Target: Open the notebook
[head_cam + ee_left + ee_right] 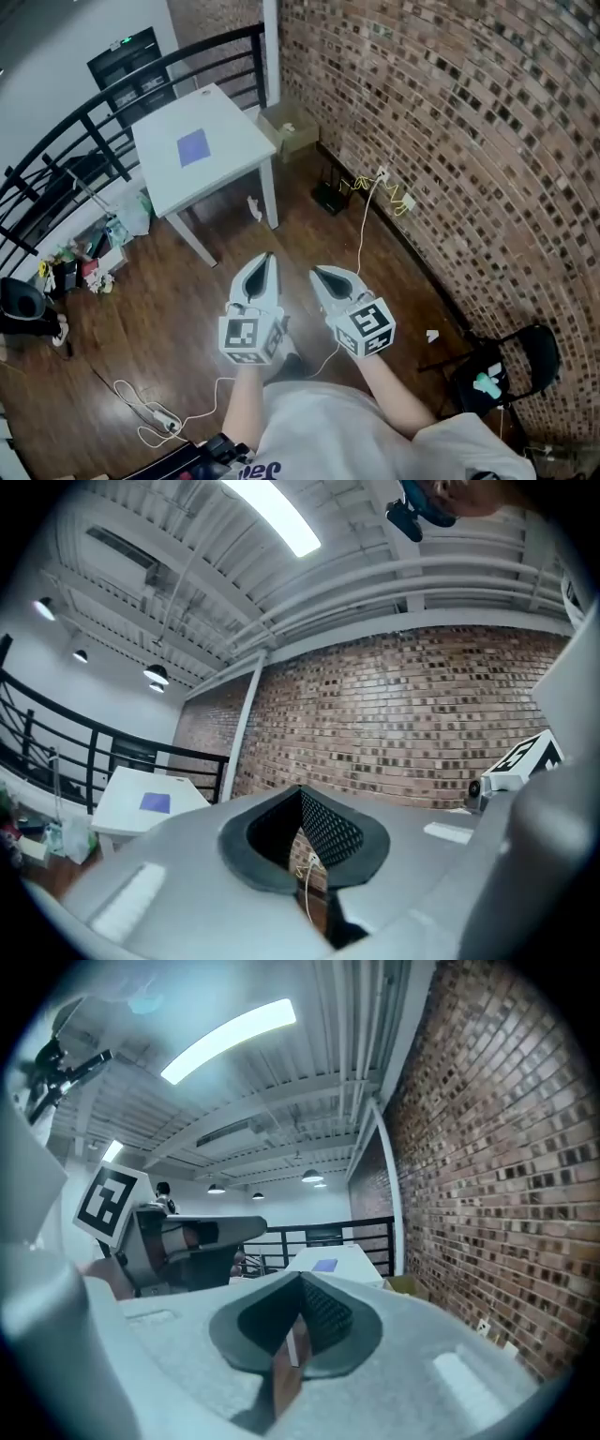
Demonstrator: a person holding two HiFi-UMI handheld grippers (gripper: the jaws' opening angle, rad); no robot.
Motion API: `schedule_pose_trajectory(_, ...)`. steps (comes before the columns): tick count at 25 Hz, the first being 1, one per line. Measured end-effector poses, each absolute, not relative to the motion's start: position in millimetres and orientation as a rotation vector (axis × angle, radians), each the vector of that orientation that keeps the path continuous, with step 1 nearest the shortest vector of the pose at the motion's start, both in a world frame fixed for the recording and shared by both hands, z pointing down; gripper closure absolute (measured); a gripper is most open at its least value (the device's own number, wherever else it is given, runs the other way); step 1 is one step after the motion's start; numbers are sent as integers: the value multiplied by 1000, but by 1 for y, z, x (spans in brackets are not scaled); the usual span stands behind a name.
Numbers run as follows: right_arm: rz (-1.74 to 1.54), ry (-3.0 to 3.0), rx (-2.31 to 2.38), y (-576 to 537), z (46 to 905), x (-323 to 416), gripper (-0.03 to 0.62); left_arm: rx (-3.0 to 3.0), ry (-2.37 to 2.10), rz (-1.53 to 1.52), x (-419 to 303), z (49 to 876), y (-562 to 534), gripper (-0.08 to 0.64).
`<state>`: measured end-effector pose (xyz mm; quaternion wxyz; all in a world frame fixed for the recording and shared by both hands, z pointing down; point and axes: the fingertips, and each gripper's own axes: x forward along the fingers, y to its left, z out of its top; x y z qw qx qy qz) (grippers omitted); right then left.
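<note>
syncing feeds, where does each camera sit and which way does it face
head view: on the person's head, steeply down at wooden floor, white table and purple notebook; forearms, left gripper, right gripper show.
left gripper view: on the left gripper, facing the brick wall; its shut jaws show.
right gripper view: on the right gripper, toward the table; its shut jaws, left gripper beside.
shared: all see table and notebook.
</note>
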<state>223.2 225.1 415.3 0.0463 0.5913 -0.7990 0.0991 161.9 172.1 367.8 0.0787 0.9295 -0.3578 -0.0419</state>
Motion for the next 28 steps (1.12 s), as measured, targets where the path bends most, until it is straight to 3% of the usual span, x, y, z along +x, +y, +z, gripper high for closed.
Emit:
schedule_pose_trajectory(7,283,-2547,1695,87,398,188,603,2717,-1281,-181,102,352,50,543)
schedule_pose_trajectory(15,467,-2678,1434,-18,439,137,603,2576,-1391,-188,73,383,-40,543)
schedule_pose_trajectory(28,426,-2858,1427,-312,399,159,603,2618,-1655,-156,72,343,-278,543)
